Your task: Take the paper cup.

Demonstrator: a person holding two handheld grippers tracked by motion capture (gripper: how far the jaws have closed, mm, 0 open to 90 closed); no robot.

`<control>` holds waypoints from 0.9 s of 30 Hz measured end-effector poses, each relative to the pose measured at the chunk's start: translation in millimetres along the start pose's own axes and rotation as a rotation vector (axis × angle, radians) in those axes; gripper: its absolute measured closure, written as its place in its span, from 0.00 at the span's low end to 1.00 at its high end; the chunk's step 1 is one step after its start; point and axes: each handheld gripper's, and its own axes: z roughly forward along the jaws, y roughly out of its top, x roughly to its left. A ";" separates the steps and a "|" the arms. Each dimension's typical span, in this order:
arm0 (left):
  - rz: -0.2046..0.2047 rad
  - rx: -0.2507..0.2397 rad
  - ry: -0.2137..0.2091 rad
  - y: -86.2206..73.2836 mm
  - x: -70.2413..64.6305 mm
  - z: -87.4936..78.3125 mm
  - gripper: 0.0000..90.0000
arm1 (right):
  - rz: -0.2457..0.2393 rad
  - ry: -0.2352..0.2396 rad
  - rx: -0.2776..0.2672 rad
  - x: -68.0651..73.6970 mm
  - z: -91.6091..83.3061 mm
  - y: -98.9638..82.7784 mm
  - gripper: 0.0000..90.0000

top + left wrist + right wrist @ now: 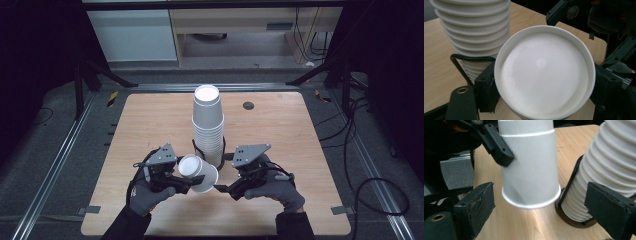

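Landmark = tall stack of white paper cups (208, 125), nested upside-down in a black wire holder (196, 148) mid-table. One single paper cup (198, 173) is held just in front of the stack's base, toward the person, tipped on its side w/ its mouth facing the left gripper's camera, prob. so the cup can be handed over or turned.

Left gripper (187, 183), front-left of the stack: jaws clamped on the cup's wall near the rim, one pad each side. In the left gripper view the open mouth (544, 72) sits between both jaws, stack just behind it.

Right gripper (220, 189), front-right of the stack: jaws apart, not gripping; in the right gripper view the cup's bottom end (531, 175) hangs between and beyond its pads (477, 205), clear of both. Looks lined up to take the base end.

Wooden table (300, 150) around the stack otherwise holds a small dark disc (248, 105) behind-right of the stack.
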 end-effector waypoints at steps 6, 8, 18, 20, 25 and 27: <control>-0.017 -0.040 -0.008 2.1 4.9 -8.5 0.25 | 0.034 -0.022 -0.027 -5.1 -11.4 -4.0 0.10; -0.011 -0.048 -0.008 4.3 4.9 -11.1 0.25 | 0.050 -0.030 -0.039 -6.5 -14.0 -6.4 0.09; 0.014 -0.103 -0.049 18.4 3.3 -18.6 0.25 | 0.111 -0.037 -0.083 -8.5 -18.5 -18.2 0.07; 0.018 -0.117 -0.068 22.1 3.4 -17.7 0.25 | 0.121 -0.029 -0.099 -8.4 -19.6 -20.6 0.07; 0.030 -0.140 -0.096 29.5 0.0 -11.8 0.25 | 0.156 -0.023 -0.137 -9.2 -25.6 -28.0 0.06; 0.034 -0.141 -0.102 30.5 -1.1 -10.5 0.25 | 0.158 -0.013 -0.140 -8.7 -26.0 -30.0 0.06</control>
